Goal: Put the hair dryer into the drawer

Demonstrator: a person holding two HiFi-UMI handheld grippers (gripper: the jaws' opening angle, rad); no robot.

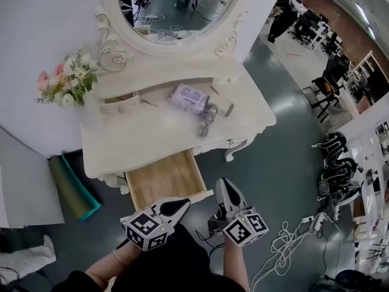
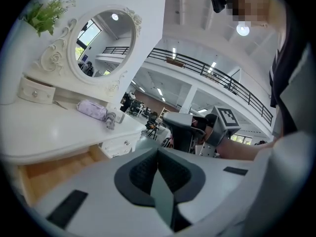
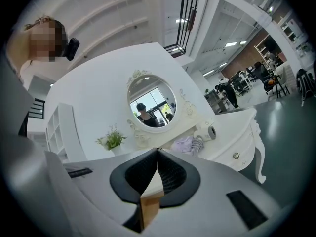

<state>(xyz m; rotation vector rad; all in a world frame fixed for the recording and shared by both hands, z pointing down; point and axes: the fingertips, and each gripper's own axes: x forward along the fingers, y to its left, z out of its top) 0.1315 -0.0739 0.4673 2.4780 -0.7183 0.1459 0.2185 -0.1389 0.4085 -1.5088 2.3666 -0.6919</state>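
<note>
Broadly, a white dressing table [image 1: 121, 142] fills the middle of the head view, its scalloped right edge meeting open grey floor [image 1: 273, 163]. An oval mirror [image 1: 176, 8] stands at the upper centre. Below the table's front edge, a wooden drawer [image 1: 164, 178] stands pulled out, its inside bare. The left gripper [image 1: 182, 204] and right gripper [image 1: 222, 184] hover just beside the drawer's front edge, each with jaws pressed together on nothing. The hair dryer [image 3: 210, 132] lies on the tabletop's right part, beside a lilac pouch [image 1: 188, 98]. Loose cables [image 1: 285, 242] lie on the floor at lower right.
</note>
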